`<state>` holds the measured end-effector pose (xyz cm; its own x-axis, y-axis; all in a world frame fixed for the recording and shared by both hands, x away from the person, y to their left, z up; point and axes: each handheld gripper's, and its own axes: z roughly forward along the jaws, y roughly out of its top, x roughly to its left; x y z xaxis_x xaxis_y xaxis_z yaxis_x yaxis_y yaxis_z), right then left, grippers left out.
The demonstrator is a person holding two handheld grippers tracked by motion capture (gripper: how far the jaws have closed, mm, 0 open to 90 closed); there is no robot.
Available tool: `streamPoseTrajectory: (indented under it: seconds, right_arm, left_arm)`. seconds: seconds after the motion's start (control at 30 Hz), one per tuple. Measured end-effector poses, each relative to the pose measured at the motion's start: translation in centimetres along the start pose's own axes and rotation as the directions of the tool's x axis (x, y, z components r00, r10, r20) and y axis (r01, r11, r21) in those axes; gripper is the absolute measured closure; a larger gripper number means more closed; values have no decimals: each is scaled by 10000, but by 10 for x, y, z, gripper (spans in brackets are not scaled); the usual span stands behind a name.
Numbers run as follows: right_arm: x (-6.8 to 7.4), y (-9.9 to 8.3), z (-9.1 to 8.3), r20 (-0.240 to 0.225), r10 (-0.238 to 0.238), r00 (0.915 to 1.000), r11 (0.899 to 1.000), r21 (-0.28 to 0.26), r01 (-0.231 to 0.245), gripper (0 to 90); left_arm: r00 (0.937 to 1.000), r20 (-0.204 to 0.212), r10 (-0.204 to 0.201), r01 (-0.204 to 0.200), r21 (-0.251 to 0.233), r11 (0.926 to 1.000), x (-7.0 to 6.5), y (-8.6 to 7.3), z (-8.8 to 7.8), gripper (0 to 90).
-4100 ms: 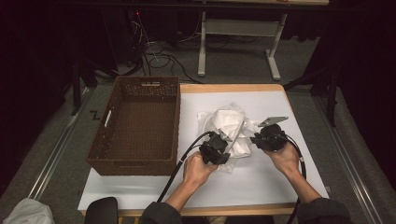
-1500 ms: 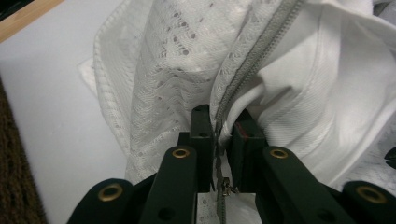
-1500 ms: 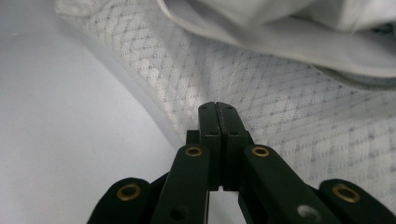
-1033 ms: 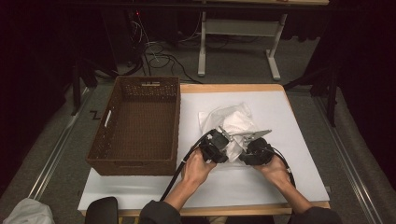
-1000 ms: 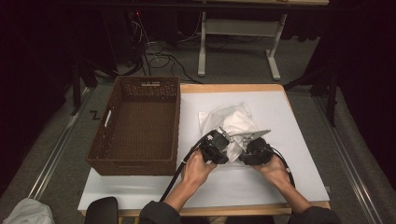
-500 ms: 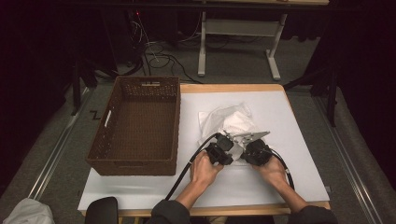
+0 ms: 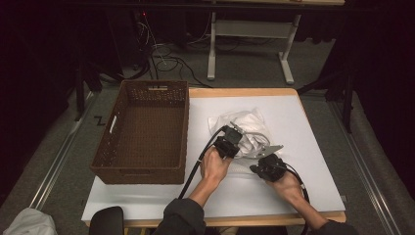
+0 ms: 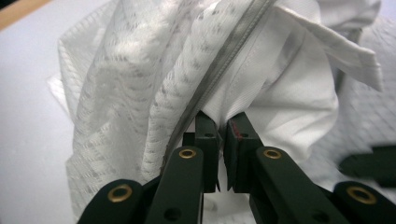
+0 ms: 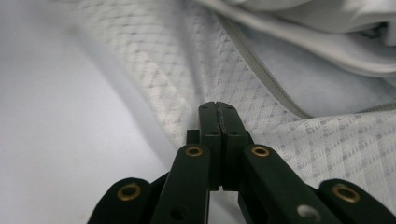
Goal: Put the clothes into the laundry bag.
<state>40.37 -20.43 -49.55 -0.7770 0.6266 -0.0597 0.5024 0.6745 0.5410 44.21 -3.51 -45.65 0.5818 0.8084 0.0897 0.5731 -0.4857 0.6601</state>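
Mesh bag: a white mesh bag [image 7: 243, 131] with a zipper lies crumpled on the white table cover [image 7: 313, 147], right of the basket, with white cloth [image 8: 289, 88] bunched inside it.
Left gripper: the left gripper [image 7: 234, 138] sits at the bag's near left edge; its jaws have just been closing and now pinch a fold of the white cloth beside the zipper [image 8: 224, 70], a thin gap left between the pads.
Right gripper: the right gripper [image 7: 262, 156] is at the bag's near right edge, jaws clenched flat together on the mesh, with the fabric spreading away from their tips in the right gripper view.
Basket: a brown wicker basket [image 7: 147, 169] stands on the table's left part, just beside the bag and apart from both grippers.
In the way: loose mesh folds drape over the left gripper's tips and hide the cloth behind them.
Around: cables [image 7: 166, 61] and a metal frame [image 7: 249, 34] stand on the floor beyond the table.
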Motion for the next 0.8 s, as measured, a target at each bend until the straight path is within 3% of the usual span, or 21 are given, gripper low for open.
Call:
streamPoseTrajectory:
  seconds: [0.13, 0.23, 0.3, 0.4, 0.43, 0.5, 0.67, 0.73, 0.8]
  right_arm:
    - [8, -4, -4, -191, -288, 9994, 9996, 73, 289, 900]
    - [15, -7, -7, -293, -447, 9986, 9988, 187, 452, 900]
    - [16, -6, -8, -328, -496, 9982, 9984, 258, 505, 900]
    - [13, -6, -9, -318, -276, 9991, 9996, -74, 274, 900]
    - [8, -5, -13, -211, -86, 9997, 9988, -490, 76, 888]
    - [2, -1, -17, -35, 276, 9996, 9968, -749, -278, 795]
    - [-7, 9, -10, 200, 459, 9987, 9974, -567, -447, 644]
    - [-7, 12, -1, 158, 326, 9993, 9990, -295, -321, 592]
    - [-5, 13, 7, 169, 269, 9995, 9996, -93, -267, 563]
  left_arm:
    - [9988, -482, 88, -83, 122, 9999, 2, 2, 9, 847]
    - [9982, -541, 251, -218, 609, 9979, -1, 2, 20, 834]
    - [9970, -513, 575, -534, 766, 9956, -6, 1, 25, 829]
    - [9959, -381, 818, -787, 766, 9940, -9, -2, 23, 824]
    - [9964, -255, 812, -791, 764, 9939, -8, -3, 22, 823]
    - [9982, 8, 605, -604, 755, 9953, -5, -6, 21, 823]
    - [9979, 309, 564, -585, 734, 9956, -5, -8, 15, 814]
    - [9971, 447, 617, -645, 627, 9959, -5, -11, 10, 777]
    - [9960, 609, 655, -688, 538, 9962, -4, -16, 4, 677]
